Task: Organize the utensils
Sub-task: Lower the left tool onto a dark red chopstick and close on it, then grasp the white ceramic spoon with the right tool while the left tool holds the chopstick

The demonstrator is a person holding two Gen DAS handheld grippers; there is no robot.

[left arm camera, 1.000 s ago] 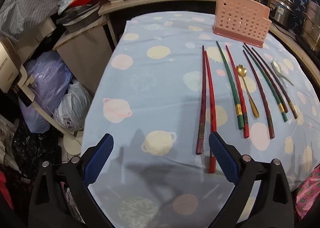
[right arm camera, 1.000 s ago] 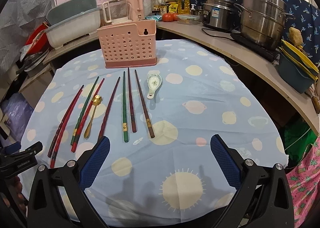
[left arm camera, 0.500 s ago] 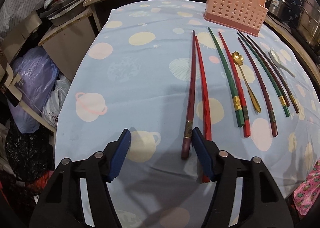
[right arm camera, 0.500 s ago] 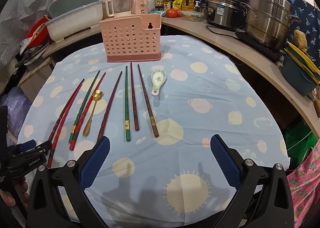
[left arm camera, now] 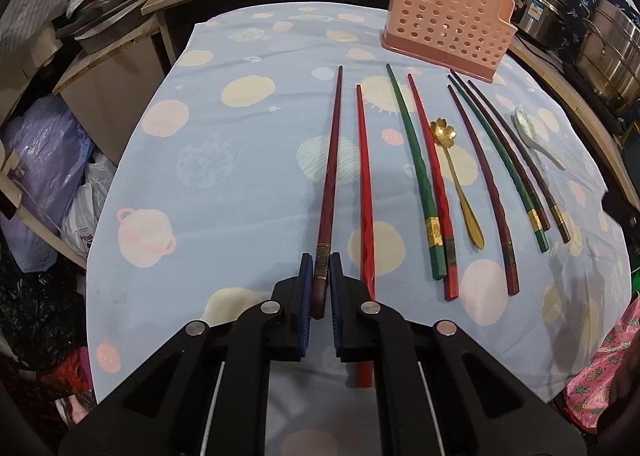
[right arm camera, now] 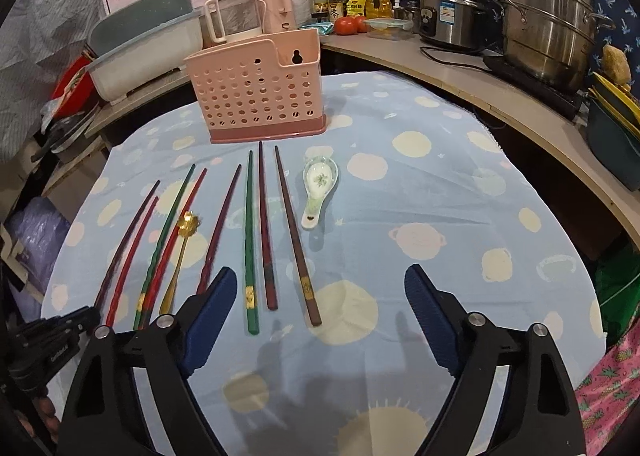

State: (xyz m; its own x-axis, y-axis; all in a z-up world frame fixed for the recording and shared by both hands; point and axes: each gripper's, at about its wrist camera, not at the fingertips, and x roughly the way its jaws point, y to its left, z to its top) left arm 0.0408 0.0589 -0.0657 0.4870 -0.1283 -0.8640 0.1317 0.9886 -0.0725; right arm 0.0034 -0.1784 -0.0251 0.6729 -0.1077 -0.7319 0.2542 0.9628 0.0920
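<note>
Between left gripper (left arm camera: 320, 262) jaws, just closed: dark-red chopstick (left arm camera: 331, 160), gold-banded; right gripper (right arm camera: 316, 288) jaws wide, narrowing.

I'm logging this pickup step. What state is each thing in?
left gripper: jaws just closed on the dark red chopstick
right gripper: jaws open, closing, nothing gripped
pink holder: upright, no utensils visible inside
gold spoon: lying flat
ceramic spoon: lying bowl-up
</note>
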